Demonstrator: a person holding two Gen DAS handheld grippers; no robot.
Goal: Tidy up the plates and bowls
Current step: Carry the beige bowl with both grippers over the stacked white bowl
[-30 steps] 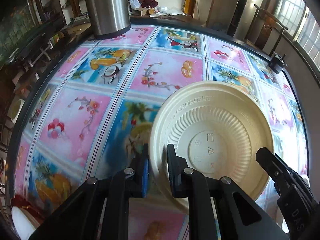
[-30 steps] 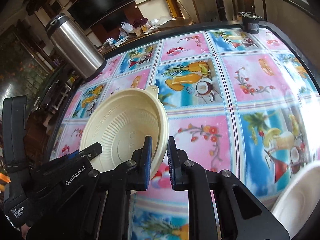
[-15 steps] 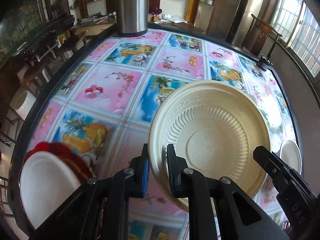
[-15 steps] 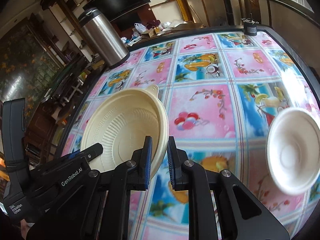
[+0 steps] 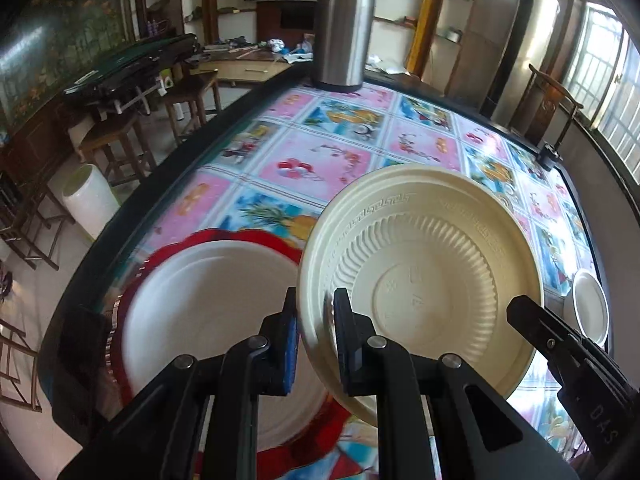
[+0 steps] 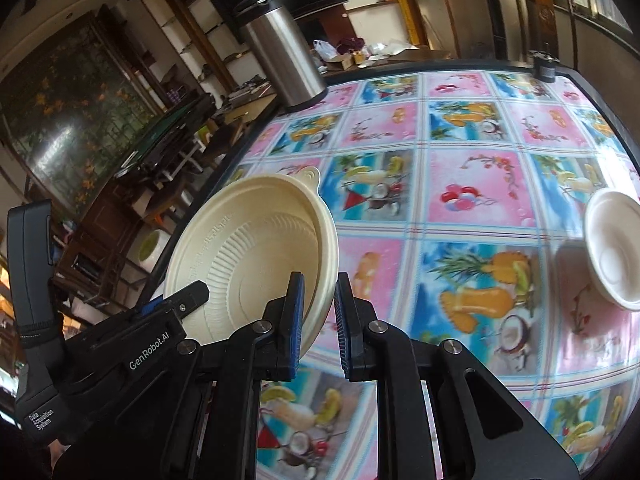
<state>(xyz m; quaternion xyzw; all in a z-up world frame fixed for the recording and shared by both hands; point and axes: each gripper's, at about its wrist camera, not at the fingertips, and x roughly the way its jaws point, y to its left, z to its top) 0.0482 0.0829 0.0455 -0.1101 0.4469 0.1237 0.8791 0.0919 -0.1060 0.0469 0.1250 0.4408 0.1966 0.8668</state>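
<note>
Cream ribbed plastic bowl (image 5: 420, 280) is being pinched at opposite rims by left gripper (image 5: 315, 340) and right gripper (image 6: 320, 320), carried tilted just right of white plate (image 5: 208, 312) on red plate (image 5: 256, 240).

Obstacles: steel flask (image 5: 342, 32) upright at the table's far edge; small black item (image 6: 543, 66) at the far corner; white plate (image 5: 208, 308) on a red plate (image 5: 240, 238), near-left; white bowl (image 6: 616, 248), right side. Free passage: the patterned tablecloth (image 6: 460, 168) between flask and bowl, mid-table, lies bare.
</note>
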